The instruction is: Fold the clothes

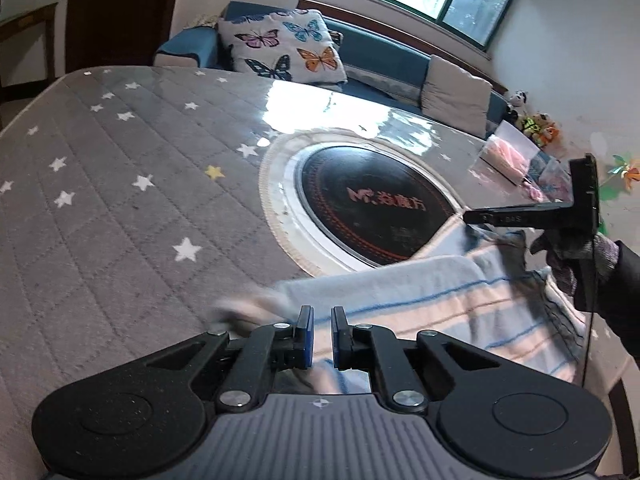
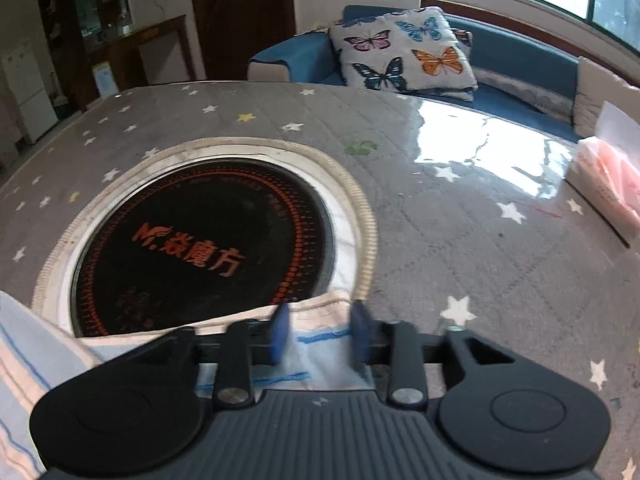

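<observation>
Left gripper (image 1: 322, 336): nearest the left wrist lens, its blue-padded fingers (image 1: 306, 334) drawn close together with only a slim gap, a fold of the striped garment (image 1: 460, 304) running up between them; whether the pads actually pinch it I cannot tell from this view.
Right gripper (image 2: 320, 334): blurred in its own view, its fingers (image 2: 280, 334) standing further apart, the cloth's hemmed edge lying between them (neither pad is seen pressing on it). No earlier picture is given to compare.
Garment: pale blue and peach stripes with thin blue lines, spread on the near side of the table (image 1: 100, 200), its far edge overlapping the rim of the round burner.
Person's hand (image 1: 568, 256): in a grey knitted glove with a dark sleeve, seen from the left wrist view holding the right gripper at the garment's far corner.
Burner (image 2: 200, 248): a black round cooktop with orange lettering and dotted rings, set into the middle of the table inside a pale braided ring.
Table cover: grey quilted cloth with white and yellow stars under a glossy clear sheet.
Bag (image 2: 612, 176): clear plastic with pink contents, at the table's right edge.
Sofa (image 2: 520, 56): blue, beyond the table under the window, carrying a butterfly-print cushion (image 2: 404, 54).
Toys (image 1: 536, 120): small plush figures past the sofa's end (details too small to tell).
</observation>
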Demonstrator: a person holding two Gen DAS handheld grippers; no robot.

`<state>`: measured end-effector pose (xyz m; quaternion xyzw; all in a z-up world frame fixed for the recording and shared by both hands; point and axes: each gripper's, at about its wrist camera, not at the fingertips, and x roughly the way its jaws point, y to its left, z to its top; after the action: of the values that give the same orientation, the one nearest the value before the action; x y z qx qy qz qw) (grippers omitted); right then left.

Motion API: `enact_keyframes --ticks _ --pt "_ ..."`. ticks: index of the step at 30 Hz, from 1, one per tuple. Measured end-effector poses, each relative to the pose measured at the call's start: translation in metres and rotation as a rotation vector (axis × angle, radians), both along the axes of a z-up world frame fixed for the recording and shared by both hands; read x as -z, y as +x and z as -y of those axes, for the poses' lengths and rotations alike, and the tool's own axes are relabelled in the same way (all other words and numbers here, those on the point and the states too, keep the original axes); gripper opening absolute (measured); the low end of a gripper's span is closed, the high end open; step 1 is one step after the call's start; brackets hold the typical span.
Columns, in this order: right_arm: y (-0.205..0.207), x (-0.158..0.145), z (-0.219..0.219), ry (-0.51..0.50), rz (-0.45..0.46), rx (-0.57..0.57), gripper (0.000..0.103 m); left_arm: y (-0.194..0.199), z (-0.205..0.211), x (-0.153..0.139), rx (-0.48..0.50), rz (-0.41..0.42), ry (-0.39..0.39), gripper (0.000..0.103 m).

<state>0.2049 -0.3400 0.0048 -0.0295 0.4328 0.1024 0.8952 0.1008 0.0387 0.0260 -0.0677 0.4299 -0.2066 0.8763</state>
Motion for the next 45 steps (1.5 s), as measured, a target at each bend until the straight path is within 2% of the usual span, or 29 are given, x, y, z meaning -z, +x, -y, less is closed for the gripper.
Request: enact_keyframes --ticks 4,5,6,7,8,9,15,18,19,21,23,26,29,31,33,35,37,40,45 --pt "-0.001 -0.001 0.0 -0.013 0.011 0.009 0.004 0.001 0.0 -0.004 -0.042 0.036 0.03 0.011" --pt "-0.001 -0.002 0.001 -0.012 0.015 0.012 0.004 0.003 -0.001 -0.006 -0.062 0.055 0.037 0.014" --pt "-0.002 -0.003 0.001 -0.009 0.019 0.014 0.003 0.005 -0.002 -0.006 -0.076 0.07 0.046 0.019" --pt "-0.002 -0.004 0.002 -0.009 0.022 0.016 0.003 0.007 -0.003 -0.006 -0.092 0.077 0.056 0.032" --pt "-0.003 -0.005 0.003 -0.011 0.028 0.018 0.003 0.009 -0.004 -0.006 -0.103 0.08 0.065 0.042" --pt "-0.004 -0.007 0.003 -0.013 0.034 0.021 0.003 0.011 -0.004 -0.004 -0.105 0.079 0.072 0.044" --pt "-0.008 -0.016 0.007 -0.001 0.073 0.032 0.002 0.016 -0.002 0.013 -0.076 0.031 0.093 0.046" --pt "-0.01 -0.02 0.007 0.001 0.085 0.034 0.002 0.019 -0.005 0.017 -0.079 0.009 0.081 0.039" --pt "-0.01 -0.021 0.007 0.001 0.087 0.035 0.002 0.02 -0.005 0.017 -0.087 0.004 0.082 0.032" --pt "-0.012 -0.022 0.007 0.002 0.092 0.037 0.002 0.021 -0.008 0.016 -0.115 0.008 0.084 0.032" --pt "-0.013 -0.024 0.007 0.004 0.097 0.038 0.002 0.021 -0.011 0.013 -0.141 0.029 0.088 0.043" --pt "-0.014 -0.024 0.006 0.002 0.1 0.04 0.002 0.023 -0.011 0.012 -0.145 0.033 0.097 0.048" --pt "-0.014 -0.024 0.005 0.001 0.101 0.041 0.002 0.027 -0.008 0.017 -0.132 0.017 0.104 0.049" --pt "-0.015 -0.024 0.004 -0.001 0.105 0.043 0.002 0.029 -0.007 0.021 -0.126 0.005 0.102 0.047" --pt "-0.015 -0.024 0.004 0.001 0.105 0.046 0.002 0.031 -0.007 0.024 -0.127 -0.008 0.097 0.039" --pt "-0.015 -0.025 0.003 0.002 0.108 0.051 0.002 0.031 -0.009 0.024 -0.134 -0.013 0.098 0.015" --pt "-0.017 -0.028 0.004 0.004 0.115 0.052 0.002 0.028 -0.013 0.021 -0.137 -0.01 0.078 0.01" --pt "-0.022 -0.034 0.005 0.007 0.137 0.055 0.002 0.015 -0.017 0.007 -0.127 0.029 0.043 0.008" --pt "-0.033 -0.05 0.01 0.021 0.189 0.073 0.002 -0.029 -0.018 -0.029 -0.036 0.141 -0.054 0.007"
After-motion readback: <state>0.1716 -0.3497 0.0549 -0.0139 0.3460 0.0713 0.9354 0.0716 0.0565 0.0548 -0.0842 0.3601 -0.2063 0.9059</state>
